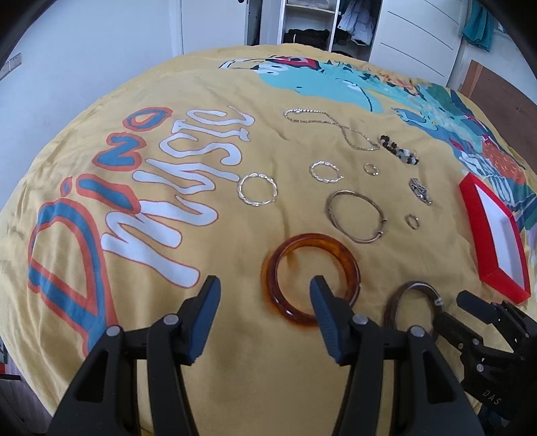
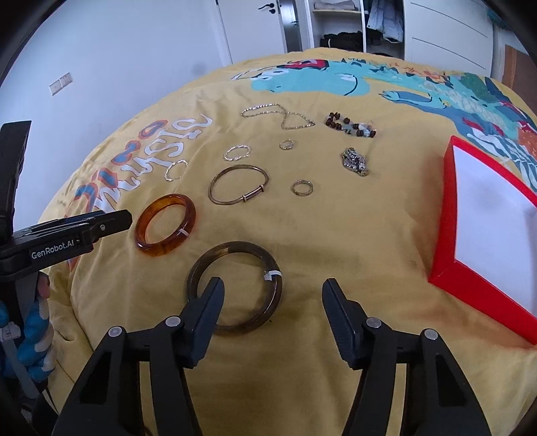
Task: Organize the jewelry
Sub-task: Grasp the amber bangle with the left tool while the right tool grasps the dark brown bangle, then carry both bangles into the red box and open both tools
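Jewelry lies spread on a yellow printed bedspread point(image 1: 218, 302). My left gripper point(image 1: 265, 285) is open, its right finger over the near rim of an amber bangle point(image 1: 349, 261), which also shows in the right wrist view point(image 2: 188, 204). My right gripper point(image 2: 273, 286) is open around the near right part of a dark smoky bangle point(image 2: 235, 248); that bangle also shows in the left wrist view point(image 1: 392, 298). A red box with a white inside point(image 2: 449, 201) lies open at the right, empty.
Further back lie a thin metal bangle point(image 2: 214, 181), two twisted silver hoops point(image 1: 256, 203), two small rings point(image 2: 302, 182), a chain necklace point(image 2: 292, 126), a beaded bracelet point(image 2: 335, 124) and a silver brooch point(image 2: 354, 161). A wardrobe point(image 2: 342, 26) stands behind the bed.
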The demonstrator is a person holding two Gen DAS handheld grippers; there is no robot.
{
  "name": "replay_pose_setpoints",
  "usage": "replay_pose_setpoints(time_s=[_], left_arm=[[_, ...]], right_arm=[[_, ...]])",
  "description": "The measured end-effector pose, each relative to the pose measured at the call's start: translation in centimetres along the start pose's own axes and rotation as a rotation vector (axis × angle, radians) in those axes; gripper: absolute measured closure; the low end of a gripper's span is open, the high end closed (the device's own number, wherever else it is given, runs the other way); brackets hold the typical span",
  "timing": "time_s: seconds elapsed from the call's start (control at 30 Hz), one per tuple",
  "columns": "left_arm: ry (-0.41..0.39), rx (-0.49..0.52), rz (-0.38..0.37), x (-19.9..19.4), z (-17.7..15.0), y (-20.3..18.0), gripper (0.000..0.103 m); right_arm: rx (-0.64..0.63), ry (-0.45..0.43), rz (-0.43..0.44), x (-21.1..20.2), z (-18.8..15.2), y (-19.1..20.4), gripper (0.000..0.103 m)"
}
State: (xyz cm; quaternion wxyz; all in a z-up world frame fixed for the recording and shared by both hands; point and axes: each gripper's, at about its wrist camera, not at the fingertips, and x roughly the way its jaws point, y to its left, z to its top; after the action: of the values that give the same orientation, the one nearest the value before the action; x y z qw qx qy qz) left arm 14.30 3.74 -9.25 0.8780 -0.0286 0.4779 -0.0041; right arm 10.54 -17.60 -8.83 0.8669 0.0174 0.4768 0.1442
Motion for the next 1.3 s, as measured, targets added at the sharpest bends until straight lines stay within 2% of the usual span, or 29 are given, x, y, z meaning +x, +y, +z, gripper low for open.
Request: replay_pose_setpoints(time_s=[0.17, 0.3, 0.4, 0.47, 0.53, 0.8, 1.3], left_arm=[[0.064, 0.004, -0.008, 3.5, 0.2, 0.0, 0.050], [0.052, 0.026, 0.003, 4.2, -0.2, -0.4, 0.052], [0.037, 0.023, -0.006, 4.2, -0.2, -0.4, 0.066], [0.030, 0.028, 0.000, 4.0, -0.1, -0.4, 0.086], [0.027, 0.031, -0.004, 3.8, 0.0, -0.4, 0.092], [-0.003, 0.003, -0.045, 1.7, 0.2, -0.1, 0.094], [-0.091, 0.031, -0.010, -4.6, 0.2, -0.8, 0.094]], right_arm=[[-0.015, 0.052, 0.016, 2.8, 0.5, 0.1, 0.054], [-0.037, 0.066, 0.009, 4.3, 0.6, 0.4, 0.056], [-0.051, 0.056, 0.001, 4.6, 0.8, 0.5, 0.066], [-0.045, 0.050, -0.003, 4.5, 0.9, 0.1, 0.078], [-0.043, 0.047, -0.003, 4.4, 1.1, -0.1, 0.090], [-0.091, 0.008, -0.014, 2.6, 1.5, 0.5, 0.093], [-0.110, -0.131, -0.015, -5.0, 2.3, 1.8, 0.093]])
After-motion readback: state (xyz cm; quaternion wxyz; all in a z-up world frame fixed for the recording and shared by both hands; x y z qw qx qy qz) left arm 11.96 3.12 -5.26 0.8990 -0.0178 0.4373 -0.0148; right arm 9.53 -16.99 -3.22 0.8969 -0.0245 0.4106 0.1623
